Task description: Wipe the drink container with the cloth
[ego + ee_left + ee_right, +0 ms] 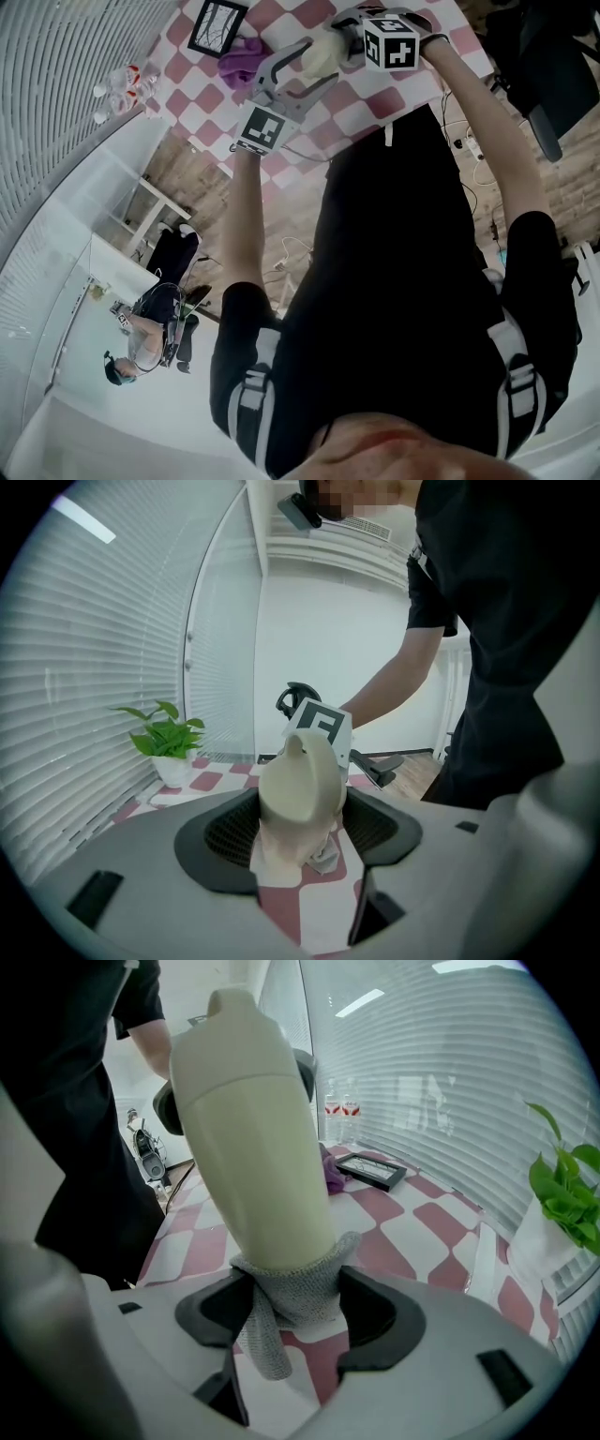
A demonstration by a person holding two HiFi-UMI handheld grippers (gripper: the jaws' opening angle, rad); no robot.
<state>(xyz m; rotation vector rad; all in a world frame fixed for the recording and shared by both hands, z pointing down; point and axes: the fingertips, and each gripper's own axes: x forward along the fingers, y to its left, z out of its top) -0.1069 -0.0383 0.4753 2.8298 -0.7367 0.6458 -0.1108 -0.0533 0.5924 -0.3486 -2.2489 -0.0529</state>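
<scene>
A cream drink container (pixel 320 52) hangs above the pink-and-white checkered table (pixel 375 105), held between both grippers. My left gripper (pixel 302 67) is shut on its lid end (pixel 300 782), with a black pad on each side. My right gripper (pixel 345 36) is shut on a grey knitted cloth (pixel 293 1296) that wraps the container's base (pixel 251 1138). A tail of the cloth hangs down between the jaws. In the left gripper view the cloth (pixel 324 857) peeks out below the container, and the right gripper's marker cube (pixel 320 726) shows behind it.
A purple rag (pixel 239 59) and a black picture frame (pixel 216 26) lie on the table's far part. A potted plant (pixel 170 746) stands by the window blinds. Two small water bottles (pixel 123 82) sit at the table's left end. Another person (pixel 141 342) is on the floor below.
</scene>
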